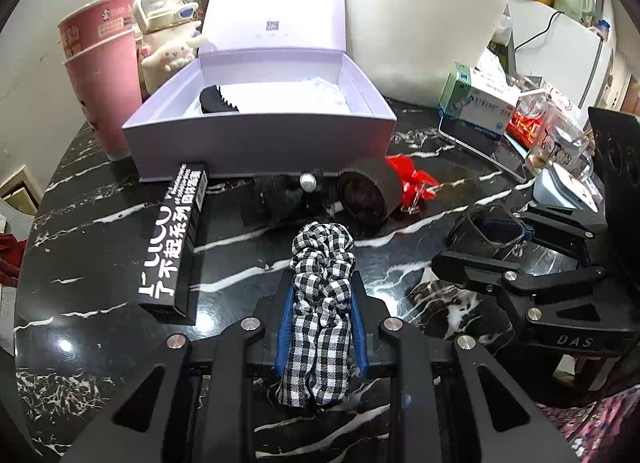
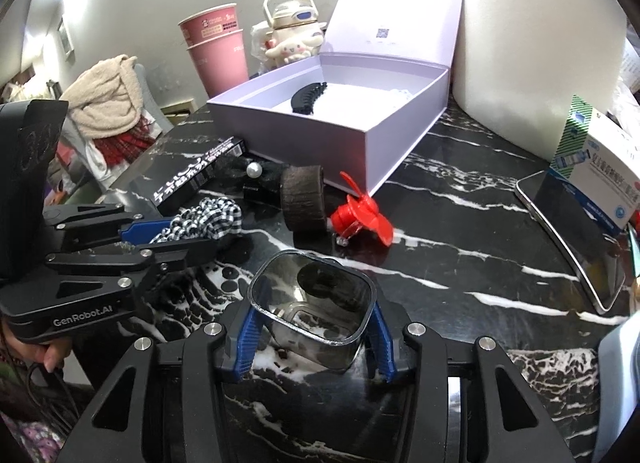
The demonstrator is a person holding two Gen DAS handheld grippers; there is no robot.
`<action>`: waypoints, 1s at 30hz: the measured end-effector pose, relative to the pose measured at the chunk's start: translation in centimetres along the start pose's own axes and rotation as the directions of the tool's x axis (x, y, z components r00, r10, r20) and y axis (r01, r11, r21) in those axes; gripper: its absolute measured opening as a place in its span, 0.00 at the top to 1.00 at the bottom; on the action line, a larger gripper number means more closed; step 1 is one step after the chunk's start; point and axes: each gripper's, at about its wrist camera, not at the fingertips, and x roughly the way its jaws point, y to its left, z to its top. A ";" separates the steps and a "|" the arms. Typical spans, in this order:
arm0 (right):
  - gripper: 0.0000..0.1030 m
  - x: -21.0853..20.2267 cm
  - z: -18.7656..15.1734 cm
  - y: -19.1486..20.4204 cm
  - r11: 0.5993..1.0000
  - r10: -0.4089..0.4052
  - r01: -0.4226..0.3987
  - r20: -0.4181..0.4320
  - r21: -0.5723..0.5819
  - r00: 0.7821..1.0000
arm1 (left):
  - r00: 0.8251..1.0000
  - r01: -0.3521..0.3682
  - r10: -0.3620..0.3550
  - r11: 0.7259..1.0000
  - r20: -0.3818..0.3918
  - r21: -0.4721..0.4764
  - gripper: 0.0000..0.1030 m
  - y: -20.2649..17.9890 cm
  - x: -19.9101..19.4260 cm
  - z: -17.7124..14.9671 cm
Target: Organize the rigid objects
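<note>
My left gripper [image 1: 320, 303] is shut on a black-and-white checked scrunchie [image 1: 322, 295], held just above the dark marble table [image 1: 100, 243]; it also shows in the right wrist view [image 2: 200, 223]. My right gripper [image 2: 312, 327] is shut on a smoky clear square cup [image 2: 312, 295], seen at the right of the left wrist view [image 1: 486, 231]. An open lilac box [image 1: 260, 131] stands beyond, holding a black hair claw [image 1: 218, 101]. In front of the box lie a long black carton [image 1: 176, 235], a black pearl hair tie [image 1: 288, 191], a brown roll [image 1: 370, 193] and a red fan piece [image 1: 412, 181].
Stacked pink paper cups [image 1: 100, 75] and a cream character bottle [image 1: 168, 43] stand left of the box. A large white foam block [image 1: 420, 23] stands behind right. A medicine box [image 1: 476, 107], a phone [image 2: 576, 239] and clear clutter sit at the right.
</note>
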 end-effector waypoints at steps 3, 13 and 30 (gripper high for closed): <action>0.55 -0.6 0.3 0.0 1.000 -0.007 0.007 0.014 -0.006 1.000 | 1.000 0.004 -0.004 1.000 0.010 -0.003 0.76 0.0 -0.6 0.4; 0.55 -2.9 2.2 0.4 0.998 -0.029 0.033 0.065 -0.048 0.997 | 0.998 -0.006 0.005 1.000 0.065 0.019 0.76 -0.7 -2.7 2.3; 0.55 -5.6 5.8 0.9 0.993 -0.031 0.043 0.108 -0.109 0.994 | 0.992 -0.027 0.026 1.000 0.124 0.013 0.76 -0.5 -5.4 6.5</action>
